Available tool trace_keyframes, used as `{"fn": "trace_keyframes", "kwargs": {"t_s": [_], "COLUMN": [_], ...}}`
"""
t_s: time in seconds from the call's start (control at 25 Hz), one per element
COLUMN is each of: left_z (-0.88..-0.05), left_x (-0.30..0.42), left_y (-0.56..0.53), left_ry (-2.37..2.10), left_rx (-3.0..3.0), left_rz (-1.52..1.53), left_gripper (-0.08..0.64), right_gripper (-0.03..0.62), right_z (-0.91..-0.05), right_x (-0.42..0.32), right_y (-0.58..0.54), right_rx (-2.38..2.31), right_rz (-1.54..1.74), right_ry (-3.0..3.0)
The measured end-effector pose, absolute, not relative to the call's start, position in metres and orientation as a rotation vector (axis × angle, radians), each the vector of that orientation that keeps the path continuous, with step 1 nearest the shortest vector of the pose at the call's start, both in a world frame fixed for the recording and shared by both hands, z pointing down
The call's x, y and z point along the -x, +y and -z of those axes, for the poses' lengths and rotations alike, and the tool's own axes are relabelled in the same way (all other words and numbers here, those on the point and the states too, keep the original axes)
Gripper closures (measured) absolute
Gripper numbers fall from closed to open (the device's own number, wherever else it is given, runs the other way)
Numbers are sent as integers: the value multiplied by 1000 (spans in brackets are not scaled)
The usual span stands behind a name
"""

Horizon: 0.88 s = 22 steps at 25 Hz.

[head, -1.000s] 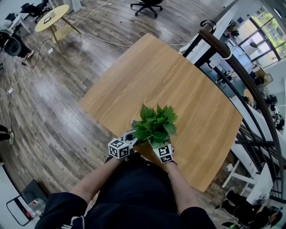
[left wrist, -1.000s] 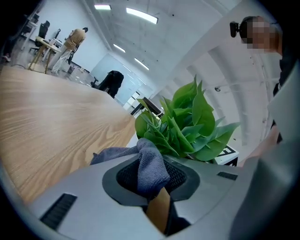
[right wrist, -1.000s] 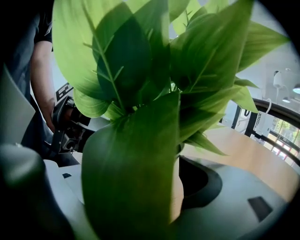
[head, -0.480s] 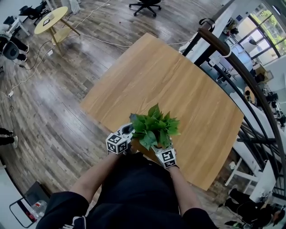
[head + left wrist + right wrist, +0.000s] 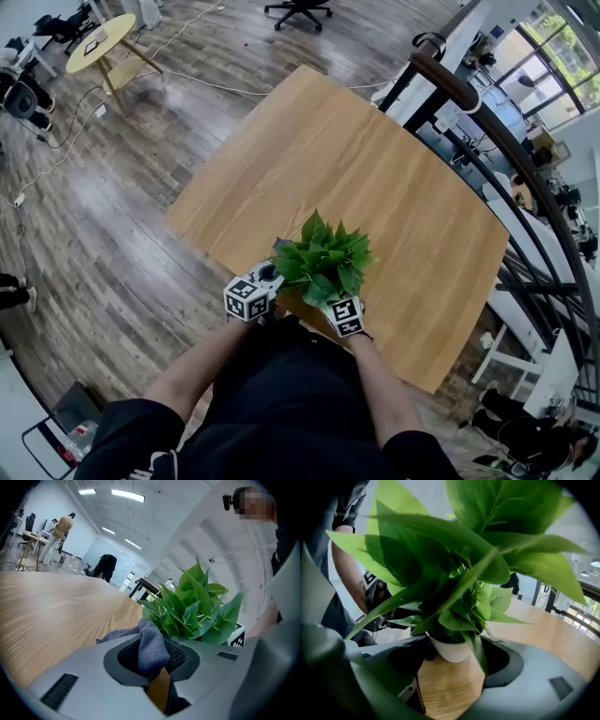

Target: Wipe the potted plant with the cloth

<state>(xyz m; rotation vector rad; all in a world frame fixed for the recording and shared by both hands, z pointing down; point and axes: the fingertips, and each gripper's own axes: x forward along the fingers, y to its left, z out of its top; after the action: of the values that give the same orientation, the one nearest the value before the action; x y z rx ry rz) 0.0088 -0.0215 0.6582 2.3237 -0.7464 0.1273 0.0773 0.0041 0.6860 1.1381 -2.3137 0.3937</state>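
**Cloth is coming up to the leaves while the pot is being bracketed**

Nearest the person, at the near edge of the tabletop (image 5: 375, 178), both tools are working close around the potted plant (image 5: 323, 258). The left tool (image 5: 268, 276) is pinching the cloth (image 5: 150, 645). In the left gripper view its jaws are closing tight on a bunched grey-blue fold, and the loose end is trailing out onto the wood towards the plant. The nearest leaves (image 5: 192, 604) are hanging just beyond that fold, very close to it, though whether cloth and leaf are touching cannot be told.

The right tool (image 5: 335, 302) is sitting on the other side of the plant. In the right gripper view its jaws are standing wide apart, with the small white pot (image 5: 451, 649) standing on the wood between their tips. The pot looks narrower than the gap, so the tool appears to be bracketing it, not clamping it. Foliage is filling most of that view.

As a judgement, the wiping step is only about to begin or is in its first strokes. The next move calls for carrying the cloth onto a leaf's upper face and drawing it gently outward along the blade. The right tool would need to close on the pot or brace it so the light plant is not tipping or sliding towards the table edge.

Farther off, bare tabletop is stretching away beyond the plant. Past it, an office chair (image 5: 300, 11) and a small round table (image 5: 103, 39) are standing on the wooden floor.
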Motion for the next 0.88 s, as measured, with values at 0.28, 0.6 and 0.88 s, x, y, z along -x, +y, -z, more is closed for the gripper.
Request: {"fn": "trace_keyframes", "kwargs": {"t_s": [0.28, 0.6, 0.88], "left_z": [-660, -666, -664], "left_x": [-24, 2, 1], "left_y": [19, -7, -28], "left_ry": [-656, -851, -817], "left_rx": [-2326, -2302, -2288], "left_rz": [-186, -229, -197], "left_gripper": [474, 474, 474], "right_gripper": [249, 249, 249], "right_z": [-691, -689, -691], "right_x": [-79, -75, -70], "right_y": [-1, 4, 7], "right_rx": [-1178, -1146, -1119], "right_rz": [-398, -391, -425], "right_ry": [-2305, -2297, -2288]}}
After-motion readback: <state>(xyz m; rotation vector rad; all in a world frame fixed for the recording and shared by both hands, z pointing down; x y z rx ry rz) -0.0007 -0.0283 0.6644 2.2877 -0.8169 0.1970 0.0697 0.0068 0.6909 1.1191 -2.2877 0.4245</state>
